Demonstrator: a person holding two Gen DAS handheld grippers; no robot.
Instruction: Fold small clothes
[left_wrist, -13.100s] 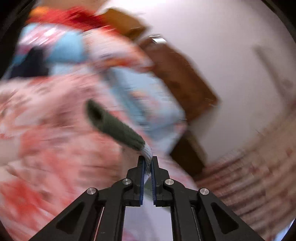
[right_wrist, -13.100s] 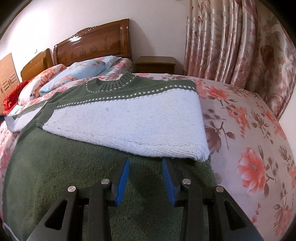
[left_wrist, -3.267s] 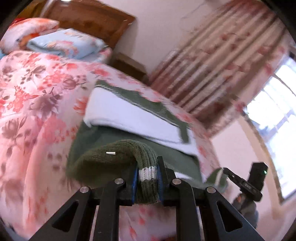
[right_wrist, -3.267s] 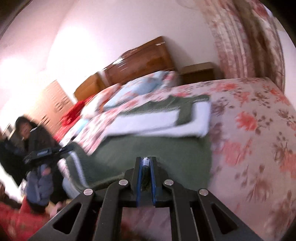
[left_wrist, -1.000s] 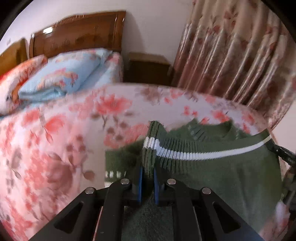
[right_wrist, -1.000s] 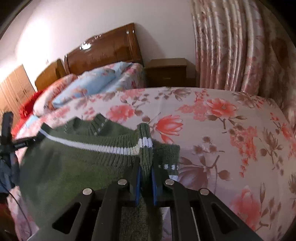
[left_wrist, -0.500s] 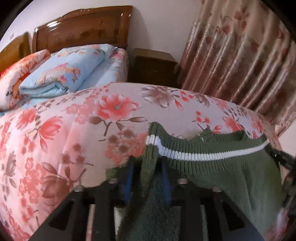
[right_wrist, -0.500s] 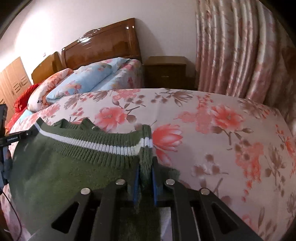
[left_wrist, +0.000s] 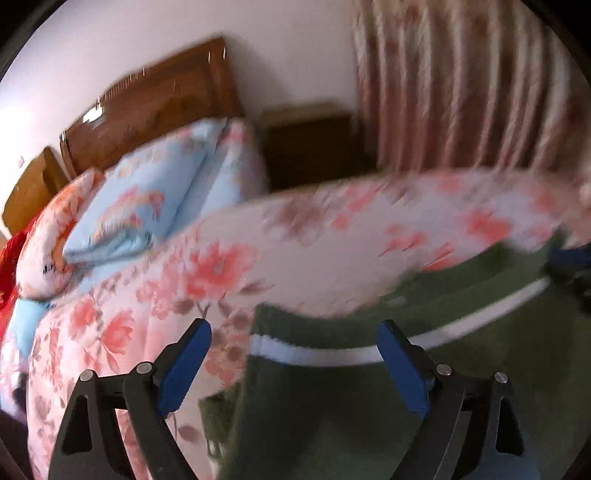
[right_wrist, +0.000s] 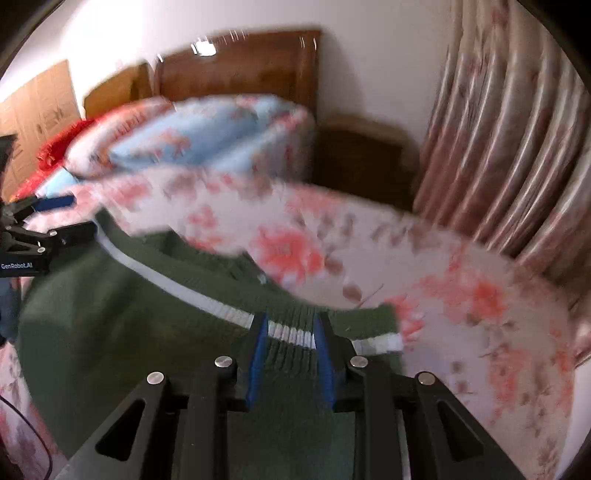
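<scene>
A dark green knitted sweater with a white stripe along its ribbed hem lies folded on the floral bedspread. My left gripper hovers over the hem's left corner, jaws spread wide and touching nothing. In the right wrist view the sweater fills the lower left. My right gripper is opening, and the striped hem lies flat between its blue pads without being pinched. Each gripper shows in the other's view: the left gripper at the far left, the right gripper blurred at the far right.
Pillows and a folded blue quilt lie at the head of the bed, against a wooden headboard. A dark nightstand stands beside it. Floral curtains hang along the right, and bare bedspread stretches beyond the sweater.
Both grippers have let go of the hem: the left jaws have sprung wide and the right ones have parted. The hem now lies flat on the bed. Both views have swung and blurred.
</scene>
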